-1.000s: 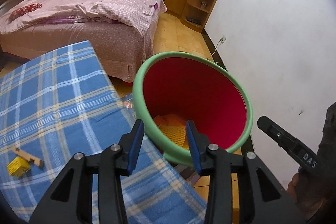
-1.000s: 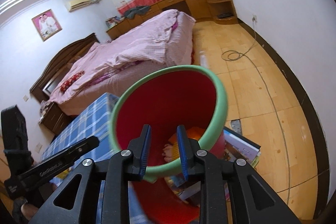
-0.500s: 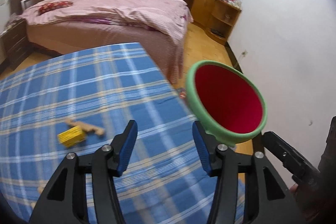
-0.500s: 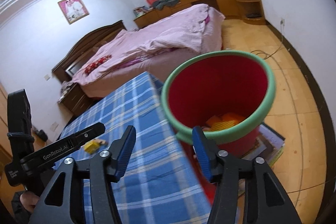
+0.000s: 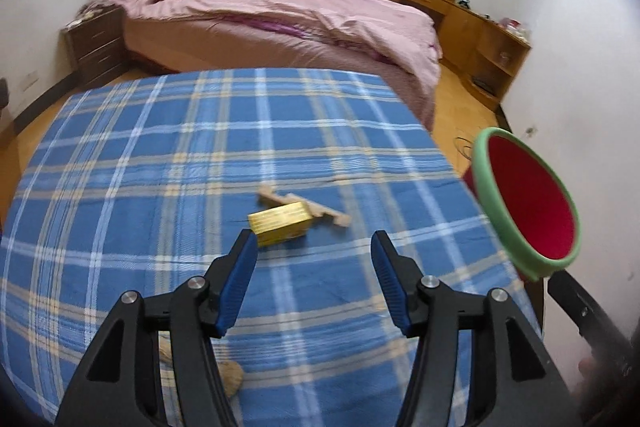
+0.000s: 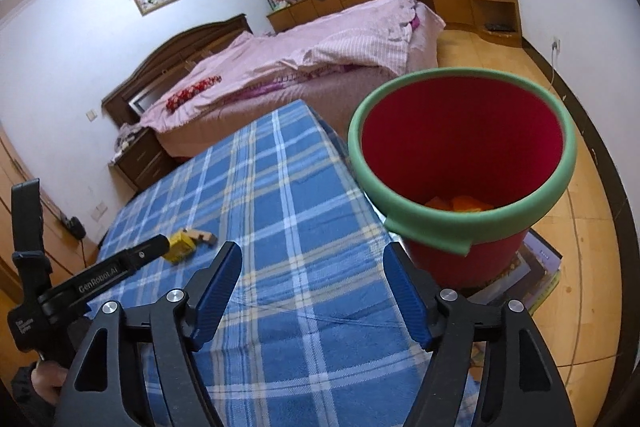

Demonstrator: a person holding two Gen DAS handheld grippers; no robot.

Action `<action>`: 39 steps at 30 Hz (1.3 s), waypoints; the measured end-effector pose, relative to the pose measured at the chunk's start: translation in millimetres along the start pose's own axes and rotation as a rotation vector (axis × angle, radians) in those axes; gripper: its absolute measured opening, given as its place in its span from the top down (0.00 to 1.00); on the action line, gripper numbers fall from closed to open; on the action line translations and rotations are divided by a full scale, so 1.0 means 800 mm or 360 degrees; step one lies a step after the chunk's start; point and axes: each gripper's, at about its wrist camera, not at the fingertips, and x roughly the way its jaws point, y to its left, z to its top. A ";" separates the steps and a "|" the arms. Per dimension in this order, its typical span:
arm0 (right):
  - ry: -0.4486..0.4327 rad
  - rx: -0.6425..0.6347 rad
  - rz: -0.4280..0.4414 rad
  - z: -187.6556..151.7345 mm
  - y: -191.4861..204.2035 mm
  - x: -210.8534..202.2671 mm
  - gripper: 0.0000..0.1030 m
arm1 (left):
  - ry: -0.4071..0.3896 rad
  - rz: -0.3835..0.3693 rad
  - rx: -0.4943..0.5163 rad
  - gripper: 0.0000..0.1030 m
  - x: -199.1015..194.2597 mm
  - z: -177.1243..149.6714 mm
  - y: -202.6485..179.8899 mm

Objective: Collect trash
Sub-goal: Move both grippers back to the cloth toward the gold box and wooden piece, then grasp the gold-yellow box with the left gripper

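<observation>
My left claw (image 5: pixel 312 281) and right claw (image 6: pixel 312 291) both gape empty — the yellow box (image 5: pixel 280 223) on the desk (image 5: pixel 160 155) (light, crushable card, I'd guess) wants pinching across its short sides.

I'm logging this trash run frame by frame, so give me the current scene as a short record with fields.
surface: blue plaid tablecloth
trash on cloth: yellow box lying against a wooden piece; a tan item near the close edge, partly hidden
bin: red bucket with green rim, beside the table's right edge, orange scraps inside
left gripper: jaws open, empty, aimed at the yellow box
right gripper: jaws open, empty, over the cloth
</observation>
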 end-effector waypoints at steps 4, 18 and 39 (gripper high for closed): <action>0.0009 -0.0014 -0.0040 -0.005 0.000 0.011 0.25 | 0.0006 0.0026 -0.0018 0.43 0.015 0.000 0.003; 0.0084 0.0055 -0.0008 -0.008 -0.019 0.038 0.25 | 0.0026 0.0157 -0.0028 0.43 0.060 0.004 0.012; 0.0132 -0.0069 0.0063 0.000 0.025 0.049 0.25 | -0.0038 0.0116 -0.0016 0.58 0.018 0.023 0.056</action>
